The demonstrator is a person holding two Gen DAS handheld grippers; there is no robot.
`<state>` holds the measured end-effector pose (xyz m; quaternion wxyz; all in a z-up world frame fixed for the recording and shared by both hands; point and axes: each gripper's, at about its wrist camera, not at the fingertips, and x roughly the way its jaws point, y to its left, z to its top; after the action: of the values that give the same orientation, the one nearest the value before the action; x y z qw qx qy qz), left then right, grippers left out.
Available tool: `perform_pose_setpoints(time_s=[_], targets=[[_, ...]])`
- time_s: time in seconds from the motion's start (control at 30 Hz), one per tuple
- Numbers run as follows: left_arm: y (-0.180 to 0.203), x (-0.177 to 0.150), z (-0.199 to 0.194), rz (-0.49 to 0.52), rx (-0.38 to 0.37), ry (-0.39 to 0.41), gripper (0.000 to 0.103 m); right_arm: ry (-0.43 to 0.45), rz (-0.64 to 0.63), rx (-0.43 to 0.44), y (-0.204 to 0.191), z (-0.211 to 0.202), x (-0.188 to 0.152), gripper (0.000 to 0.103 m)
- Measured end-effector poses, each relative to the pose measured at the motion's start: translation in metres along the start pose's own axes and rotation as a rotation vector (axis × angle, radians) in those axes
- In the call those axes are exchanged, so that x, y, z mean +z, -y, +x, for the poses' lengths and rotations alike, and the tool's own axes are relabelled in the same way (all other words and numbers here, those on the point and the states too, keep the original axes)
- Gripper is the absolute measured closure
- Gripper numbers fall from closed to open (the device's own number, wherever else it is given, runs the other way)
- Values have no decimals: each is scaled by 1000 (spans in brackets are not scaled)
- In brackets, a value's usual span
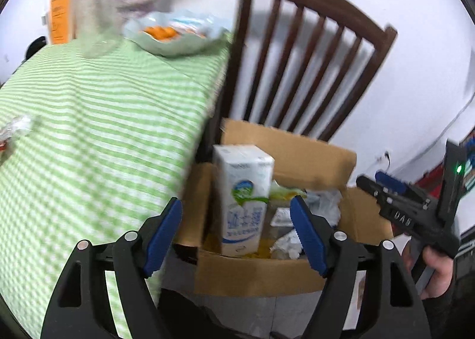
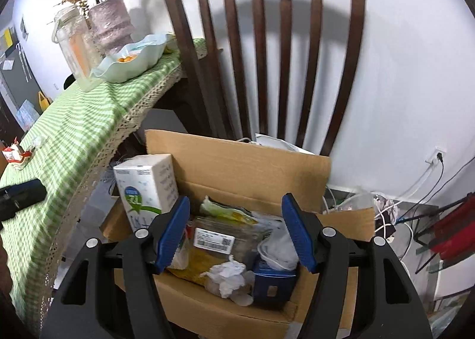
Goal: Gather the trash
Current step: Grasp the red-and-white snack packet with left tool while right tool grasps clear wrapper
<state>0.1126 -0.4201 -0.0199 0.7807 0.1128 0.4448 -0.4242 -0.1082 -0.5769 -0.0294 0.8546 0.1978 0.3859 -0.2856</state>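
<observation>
Upright, milk carton (image 1: 243, 199) in box (image 1: 258, 276).

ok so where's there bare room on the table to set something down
The widest bare stretch of the green checked tablecloth lies between the pale green dish at the far end and the crumpled wrappers near the left edge. The far end is crowded: glass jar, vase and dish stand close together. The cardboard box is nearly full.

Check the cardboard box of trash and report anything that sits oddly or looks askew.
The milk carton stands upright at the left edge of the cardboard box, poking well above the rim, while the crumpled tissue and other trash lie low inside. It looks free to tip. Nothing appears spilled outside the box.
</observation>
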Motion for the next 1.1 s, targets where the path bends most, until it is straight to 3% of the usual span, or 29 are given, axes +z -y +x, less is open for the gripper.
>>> perform_pose_setpoints(time_s=[0.2, 0.33, 0.5, 0.57, 0.7, 0.77, 1.0, 1.03, 1.07, 1.1], targets=[[-59, 13, -38, -140, 106, 111, 31, 13, -56, 7, -31, -3, 7, 40], [-112, 17, -70, -273, 197, 204, 31, 17, -73, 8, -46, -3, 10, 40], [-181, 15, -95, -467, 271, 258, 29, 11, -103, 12, -68, 1, 12, 40], [-205, 16, -103, -536, 323, 279, 19, 6, -120, 18, -79, 3, 13, 40], [-253, 18, -115, -658, 498, 324, 12, 2, -155, 27, -100, 5, 14, 40], [-284, 26, -111, -725, 549, 306, 9, -2, -174, 30, -110, 6, 15, 40], [-366, 41, -84, -946, 588, 223, 9, -20, -240, 33, -145, 12, 17, 40], [-376, 41, -79, -967, 578, 216, 11, -24, -246, 33, -148, 14, 16, 40], [-383, 40, -76, -973, 551, 226, 20, -28, -251, 33, -151, 16, 16, 40], [-386, 41, -75, -962, 537, 229, 39, -33, -256, 34, -154, 17, 16, 40]])
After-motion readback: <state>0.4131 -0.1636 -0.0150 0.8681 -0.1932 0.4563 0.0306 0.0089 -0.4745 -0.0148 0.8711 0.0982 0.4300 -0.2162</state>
